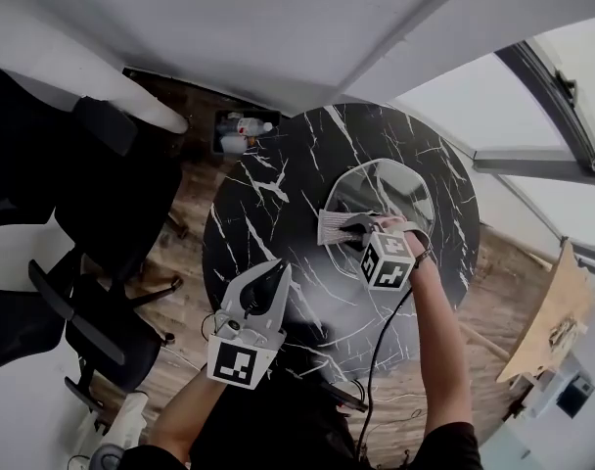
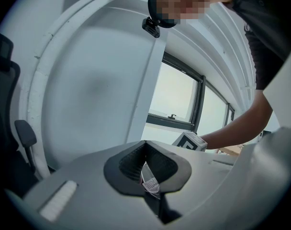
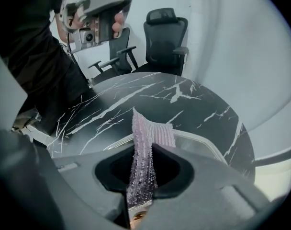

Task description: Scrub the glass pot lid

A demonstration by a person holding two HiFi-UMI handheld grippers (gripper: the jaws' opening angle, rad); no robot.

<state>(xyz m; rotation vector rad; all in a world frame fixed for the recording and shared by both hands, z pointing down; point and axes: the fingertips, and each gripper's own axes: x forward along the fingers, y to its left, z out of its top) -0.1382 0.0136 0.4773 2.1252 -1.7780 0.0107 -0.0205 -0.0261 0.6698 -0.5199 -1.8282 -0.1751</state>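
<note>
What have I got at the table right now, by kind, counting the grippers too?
glass pot lid: 1
scrubbing cloth: 1, pinched in the right gripper's fingers, resting on the lid
grippers: 2, the left gripper raised off the lid and the right gripper at the lid
Total: 4

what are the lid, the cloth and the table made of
The lid: clear glass, glossy with a grey sheen; its rim looks metal. The cloth: soft, ribbed, nubbly lilac fabric, maybe microfibre. The table: black white-veined marble or a lookalike, polished.
</note>
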